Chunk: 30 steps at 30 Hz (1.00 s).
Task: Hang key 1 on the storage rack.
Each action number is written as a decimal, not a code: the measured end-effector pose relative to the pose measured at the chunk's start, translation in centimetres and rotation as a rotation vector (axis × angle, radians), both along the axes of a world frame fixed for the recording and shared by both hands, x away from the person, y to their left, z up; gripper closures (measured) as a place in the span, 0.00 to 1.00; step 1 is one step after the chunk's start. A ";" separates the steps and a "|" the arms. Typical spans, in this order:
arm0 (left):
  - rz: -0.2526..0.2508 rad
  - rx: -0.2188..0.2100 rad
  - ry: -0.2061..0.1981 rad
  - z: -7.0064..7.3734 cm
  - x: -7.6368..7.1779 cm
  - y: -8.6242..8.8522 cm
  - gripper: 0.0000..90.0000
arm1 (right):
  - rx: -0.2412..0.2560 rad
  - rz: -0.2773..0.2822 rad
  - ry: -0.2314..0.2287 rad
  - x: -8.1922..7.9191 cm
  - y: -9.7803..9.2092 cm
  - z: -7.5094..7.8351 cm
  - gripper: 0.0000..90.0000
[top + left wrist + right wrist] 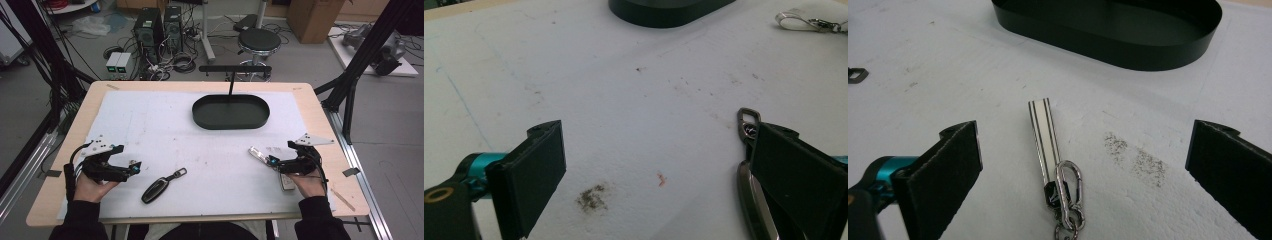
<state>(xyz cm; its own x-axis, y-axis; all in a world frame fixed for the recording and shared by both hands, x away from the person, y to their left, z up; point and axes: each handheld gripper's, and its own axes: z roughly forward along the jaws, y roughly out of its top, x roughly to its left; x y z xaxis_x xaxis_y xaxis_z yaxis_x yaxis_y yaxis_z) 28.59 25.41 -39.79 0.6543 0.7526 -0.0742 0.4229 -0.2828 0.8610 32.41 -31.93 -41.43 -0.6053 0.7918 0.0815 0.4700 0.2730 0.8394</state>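
Observation:
A black car key fob (155, 190) with a metal loop (180, 173) lies on the white mat near the front edge, just right of my left gripper (134, 167). In the left gripper view the fob (748, 205) sits partly under the right-hand jaw, and my left gripper (659, 150) is open and empty. A white striped strap (1040, 140) with a silver carabiner (1068, 192) lies between the wide-open jaws of my right gripper (1088, 150). From above, the strap (256, 152) points out ahead of my right gripper (270, 161).
A black oval tray (201, 116) sits empty at the far middle of the mat, with a black T-shaped stand (234, 69) behind it. A pale flat object (287, 183) lies by the right hand. Dark smudges (1135, 157) mark the mat.

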 end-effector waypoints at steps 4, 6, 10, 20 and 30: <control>-0.012 0.001 -0.001 0.1 0.1 -0.5 0.09 | -0.021 0.028 0.026 0.2 0.3 -0.2 0.01; -0.019 0.007 0.001 0.1 0.1 -0.6 0.09 | -0.043 0.047 0.058 0.3 0.6 -0.5 0.01; -0.021 0.010 0.005 0.0 0.2 -0.6 0.09 | -0.093 0.080 0.093 0.6 1.4 -1.0 0.01; -0.028 0.019 0.012 -0.2 0.3 -0.8 0.09 | -0.178 0.146 0.118 1.4 4.0 -1.3 0.01; -0.037 0.035 0.026 -0.4 0.6 -1.0 0.09 | -0.245 0.179 0.175 3.0 6.3 -1.2 0.05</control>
<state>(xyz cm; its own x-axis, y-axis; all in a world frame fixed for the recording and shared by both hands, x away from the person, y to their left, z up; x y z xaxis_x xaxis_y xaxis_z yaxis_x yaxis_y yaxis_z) 29.21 24.44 -40.18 0.6802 0.7301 -0.0656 0.4333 -0.3283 0.8393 35.42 -25.67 -42.67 -0.7302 0.6831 0.0175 0.5275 0.5473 0.6497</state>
